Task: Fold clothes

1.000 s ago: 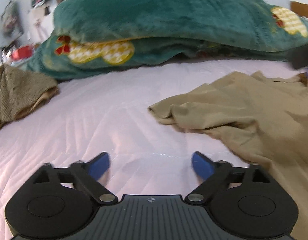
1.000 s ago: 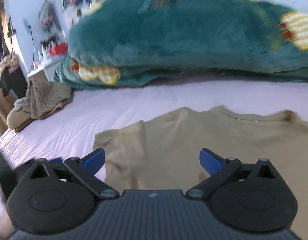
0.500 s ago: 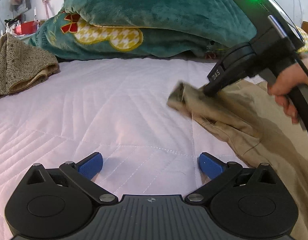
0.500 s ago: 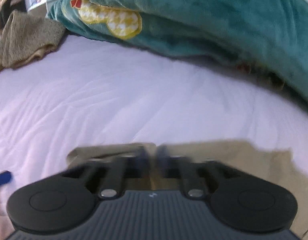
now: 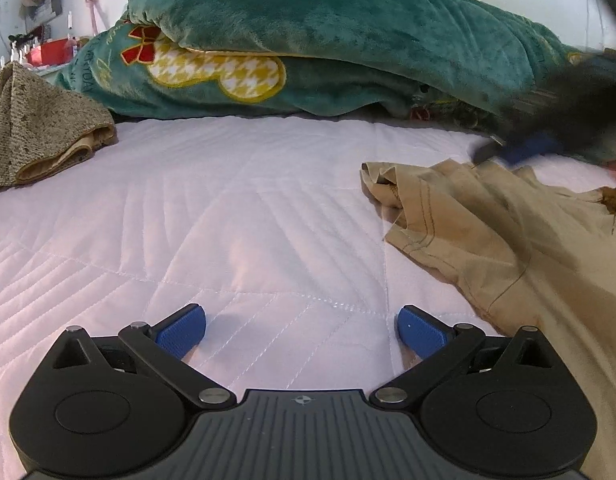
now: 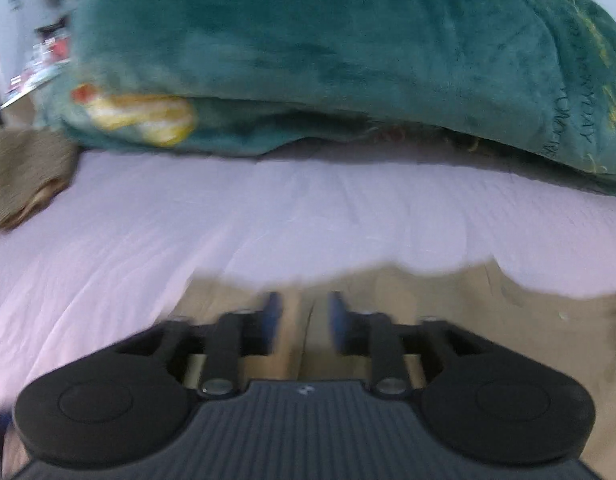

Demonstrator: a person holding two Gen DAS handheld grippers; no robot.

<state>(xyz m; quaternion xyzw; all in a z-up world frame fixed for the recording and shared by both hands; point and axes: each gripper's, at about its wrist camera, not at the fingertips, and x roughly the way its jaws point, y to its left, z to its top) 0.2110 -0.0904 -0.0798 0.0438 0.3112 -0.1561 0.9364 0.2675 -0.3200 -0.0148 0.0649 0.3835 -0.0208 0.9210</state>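
A tan garment [image 5: 508, 232] lies crumpled on the right of the pink quilted bed cover [image 5: 188, 220], its folded sleeve end pointing left. My left gripper [image 5: 302, 330] hovers open over bare quilt, left of the garment, with nothing between its blue pads. My right gripper [image 6: 304, 312] is blurred and sits low over the tan garment [image 6: 448, 300]. Its jaws are opening, and the blue pads stand apart with cloth lying under the gap, not pinched. In the left wrist view the right gripper [image 5: 520, 148] is a dark blur above the garment's far edge.
A thick green blanket [image 5: 348, 40] is piled along the far side of the bed. A brown knitted garment [image 5: 36, 128] lies folded at the far left edge. Behind it a red tub [image 5: 48, 54] stands among small items.
Half a second ago the right gripper was shut on the garment's sleeve end. It has let go, its jaws have parted, and it has swung away to the right. The left gripper stayed put.
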